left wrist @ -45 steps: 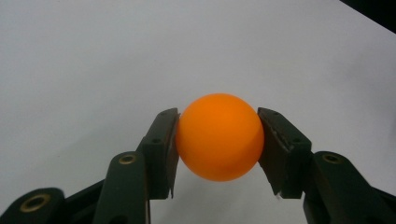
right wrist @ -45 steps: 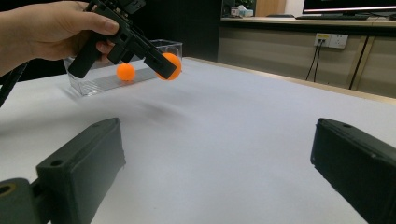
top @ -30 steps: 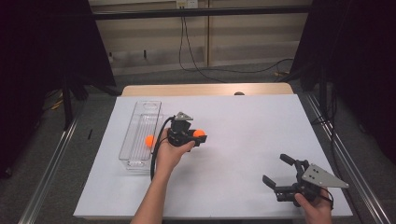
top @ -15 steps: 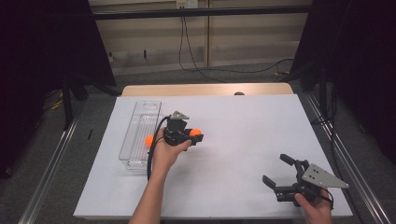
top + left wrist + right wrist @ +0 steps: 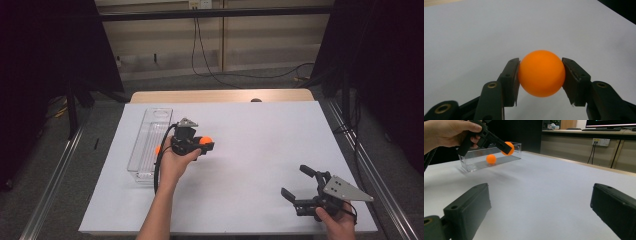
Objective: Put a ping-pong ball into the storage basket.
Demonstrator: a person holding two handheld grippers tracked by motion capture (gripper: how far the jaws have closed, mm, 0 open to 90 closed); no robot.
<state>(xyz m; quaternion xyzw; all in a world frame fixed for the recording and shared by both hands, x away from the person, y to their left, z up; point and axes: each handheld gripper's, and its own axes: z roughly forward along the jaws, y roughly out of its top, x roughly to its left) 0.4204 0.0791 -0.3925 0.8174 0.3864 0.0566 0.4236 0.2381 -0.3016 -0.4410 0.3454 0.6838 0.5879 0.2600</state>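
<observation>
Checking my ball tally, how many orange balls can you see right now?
2. One orange ball is clamped in the left gripper above the table; the other ball lies inside the clear box.

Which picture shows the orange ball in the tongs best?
The left gripper view: the held orange ball is big and sharp there, pinched between both black jaws. In the high view it is a small orange spot by the left hand. In the right gripper view it shows far off, beside the clear box.
</observation>
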